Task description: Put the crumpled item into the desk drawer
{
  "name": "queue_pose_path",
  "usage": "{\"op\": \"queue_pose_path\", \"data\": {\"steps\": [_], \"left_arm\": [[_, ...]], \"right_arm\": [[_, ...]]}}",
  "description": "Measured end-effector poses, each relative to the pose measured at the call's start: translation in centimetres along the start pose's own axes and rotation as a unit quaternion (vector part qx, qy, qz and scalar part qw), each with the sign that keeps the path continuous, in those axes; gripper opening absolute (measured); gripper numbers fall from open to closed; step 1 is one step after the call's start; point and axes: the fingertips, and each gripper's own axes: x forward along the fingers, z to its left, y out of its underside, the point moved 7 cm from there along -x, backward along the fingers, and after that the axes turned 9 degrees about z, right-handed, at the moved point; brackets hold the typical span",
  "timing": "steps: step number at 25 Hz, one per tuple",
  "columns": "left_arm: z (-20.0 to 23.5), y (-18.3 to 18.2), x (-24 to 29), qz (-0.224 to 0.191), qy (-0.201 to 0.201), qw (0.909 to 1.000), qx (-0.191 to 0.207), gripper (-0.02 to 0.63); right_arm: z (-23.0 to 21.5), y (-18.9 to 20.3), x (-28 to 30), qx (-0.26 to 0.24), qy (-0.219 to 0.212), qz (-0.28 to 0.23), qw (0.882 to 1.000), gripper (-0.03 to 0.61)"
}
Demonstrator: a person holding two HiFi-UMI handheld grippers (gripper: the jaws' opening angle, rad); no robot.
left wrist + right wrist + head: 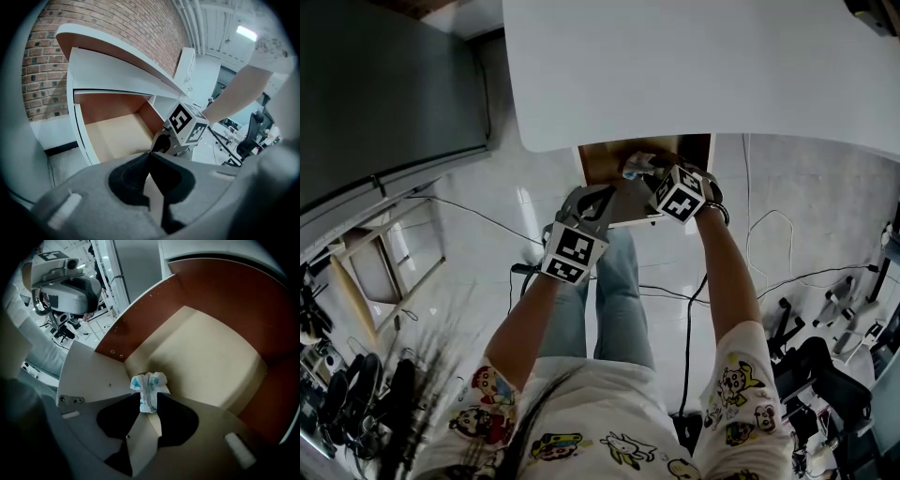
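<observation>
The desk drawer stands pulled out under the white desk top, with a brown inside and a pale floor. The crumpled item, a white paper wad with blue print, sits between the fingertips of my right gripper, low over the drawer's near corner. Those jaws stand a little apart and do not visibly press it. The head view shows the wad just ahead of the right gripper. My left gripper is shut, its tips meeting with nothing between, just outside the drawer.
The drawer's white front panel is at the left of the left gripper view. The person's legs in jeans are below the drawer. Cables trail on the floor, a chair base stands at right, a grey cabinet at left.
</observation>
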Motion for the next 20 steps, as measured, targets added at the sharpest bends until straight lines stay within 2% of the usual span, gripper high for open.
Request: {"op": "queue_pose_path", "data": {"steps": [9,15,20], "left_arm": [[-0.2,-2.1,-1.7,-0.015,-0.003,0.9998,0.016,-0.001],[-0.6,-5.4,-4.4,-0.041,-0.004,0.9987,0.031,0.000],[-1.2,-8.1,-7.2,-0.060,-0.007,0.9973,0.043,0.000]], "right_arm": [[0.7,0.8,-3.6,0.031,0.016,-0.010,0.999,0.121],[1.4,-0.1,-9.2,0.082,0.036,-0.061,0.994,0.121],[2.3,0.0,-14.6,0.131,0.058,-0.113,0.983,0.120]]}}
